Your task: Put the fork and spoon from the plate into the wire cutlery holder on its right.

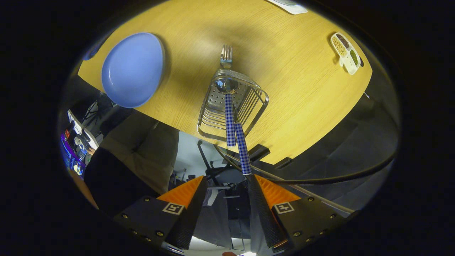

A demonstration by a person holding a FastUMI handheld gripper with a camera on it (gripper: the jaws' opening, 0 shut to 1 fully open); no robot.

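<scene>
Already the blue-checked-handled steel fork (243, 149) and spoon (229, 117) lean in the silver wire cutlery holder (233, 105), at five o'clock from the emptied blue oval plate (132, 69), and the released gripper (227, 190), jaws apart, risks tipping both by brushing the nearest handle.

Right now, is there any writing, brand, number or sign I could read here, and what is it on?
No words or numbers can be read anywhere.
Gripper: a square black-and-white code marker on each side, a pattern and not letters; its jaws stand open just short of the checked handles.
White item at the table's far edge: too cut off to read.
</scene>
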